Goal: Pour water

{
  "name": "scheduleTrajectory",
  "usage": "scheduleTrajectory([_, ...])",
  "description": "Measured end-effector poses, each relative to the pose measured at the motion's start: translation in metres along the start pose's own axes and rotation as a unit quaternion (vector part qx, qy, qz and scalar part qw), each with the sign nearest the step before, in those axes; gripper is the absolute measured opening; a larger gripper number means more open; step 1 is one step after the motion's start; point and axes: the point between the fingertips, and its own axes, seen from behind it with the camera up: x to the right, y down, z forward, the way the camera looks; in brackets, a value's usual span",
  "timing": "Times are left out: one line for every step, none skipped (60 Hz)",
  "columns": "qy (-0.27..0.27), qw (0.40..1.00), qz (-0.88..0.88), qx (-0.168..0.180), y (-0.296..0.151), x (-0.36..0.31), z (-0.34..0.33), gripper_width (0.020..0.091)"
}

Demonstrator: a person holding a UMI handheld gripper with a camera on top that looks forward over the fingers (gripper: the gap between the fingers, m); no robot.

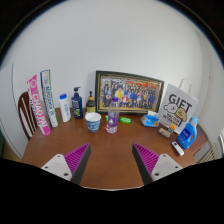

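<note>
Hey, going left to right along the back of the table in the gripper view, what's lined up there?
Tall pink box → white bottle → dark blue bottle → white cup → purple bottle → blue bowl → white gift bag. The hand-held gripper sits open, short of them all.

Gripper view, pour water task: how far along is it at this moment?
Nothing looks done yet. The gripper is open and empty, its pink-padded fingers apart over the bare brown wooden table, well short of the objects. The white cup with blue print and the slim purple bottle stand upright, untouched, ahead of the framed group photo. Approaching, grasping and pouring all remain.
</note>
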Motion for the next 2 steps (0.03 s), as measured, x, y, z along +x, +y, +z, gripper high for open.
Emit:
scheduleTrajectory([-0.002, 1.000, -0.001, 0.001, 0.0000, 0.0005, -0.0022, 0.0854])
scheduleTrajectory([-0.005, 1.000, -0.001, 0.001, 0.0001, 0.0009, -0.0045, 0.0854])
